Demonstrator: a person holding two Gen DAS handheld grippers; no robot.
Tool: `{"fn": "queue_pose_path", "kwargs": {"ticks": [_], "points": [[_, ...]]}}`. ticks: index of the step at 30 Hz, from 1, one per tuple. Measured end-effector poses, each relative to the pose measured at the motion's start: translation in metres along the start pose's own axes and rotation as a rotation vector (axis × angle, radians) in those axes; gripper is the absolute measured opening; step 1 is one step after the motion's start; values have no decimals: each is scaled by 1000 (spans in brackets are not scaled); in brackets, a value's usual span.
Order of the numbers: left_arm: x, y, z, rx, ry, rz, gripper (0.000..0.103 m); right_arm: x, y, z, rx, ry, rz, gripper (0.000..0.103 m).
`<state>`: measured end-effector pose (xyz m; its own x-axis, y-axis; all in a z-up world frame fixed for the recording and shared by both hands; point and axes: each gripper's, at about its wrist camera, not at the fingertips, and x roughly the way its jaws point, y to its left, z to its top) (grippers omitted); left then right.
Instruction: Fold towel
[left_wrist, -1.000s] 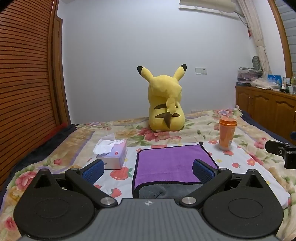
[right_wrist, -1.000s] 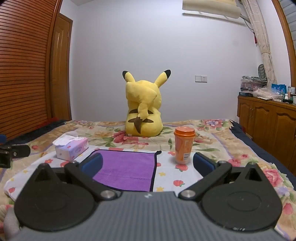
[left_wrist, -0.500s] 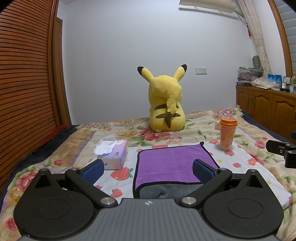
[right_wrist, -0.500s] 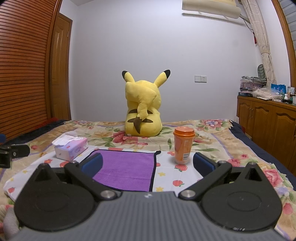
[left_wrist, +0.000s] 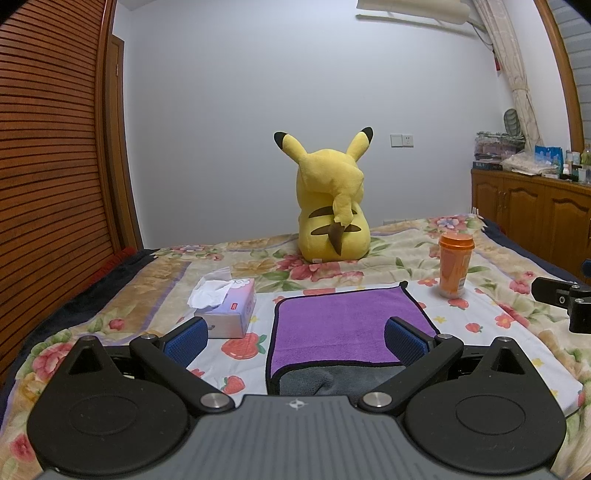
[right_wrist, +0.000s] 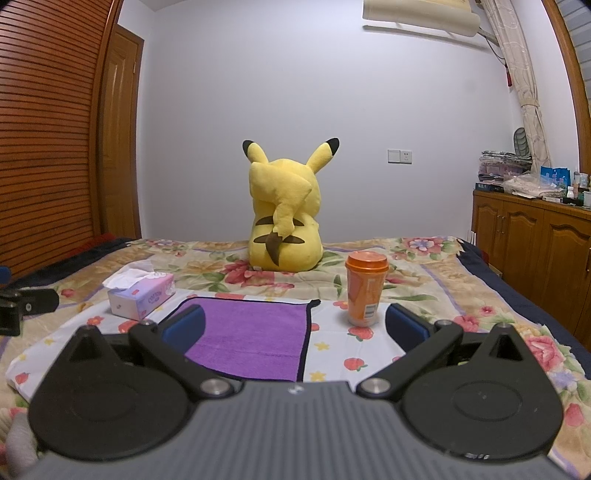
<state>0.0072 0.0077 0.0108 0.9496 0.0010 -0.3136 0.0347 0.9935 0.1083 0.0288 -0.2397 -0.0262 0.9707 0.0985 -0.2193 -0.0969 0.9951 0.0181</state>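
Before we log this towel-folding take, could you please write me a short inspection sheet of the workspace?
Surface: floral bedspread with a white strawberry-print cloth on top.
Job's things: purple towel lies flat on the cloth, near edge turned up showing grey underside.
Clutter: tissue box left of the towel; orange cup upright to its right; yellow plush toy behind.
Grippers: left tool and right tool both open, holding nothing.
Cables: nothing seen.
Surroundings: slatted wooden wardrobe left, cluttered wooden cabinet right, plain wall behind.
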Motion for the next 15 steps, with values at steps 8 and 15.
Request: {"fn": "queue_pose_path", "kwargs": {"ticks": [8, 15], "points": [[0, -1, 0, 2, -1, 1, 103, 0, 0, 0, 0, 0, 0, 103], [0, -2, -1, 2, -1, 2, 103, 0, 0, 0, 0, 0, 0, 103]]}}
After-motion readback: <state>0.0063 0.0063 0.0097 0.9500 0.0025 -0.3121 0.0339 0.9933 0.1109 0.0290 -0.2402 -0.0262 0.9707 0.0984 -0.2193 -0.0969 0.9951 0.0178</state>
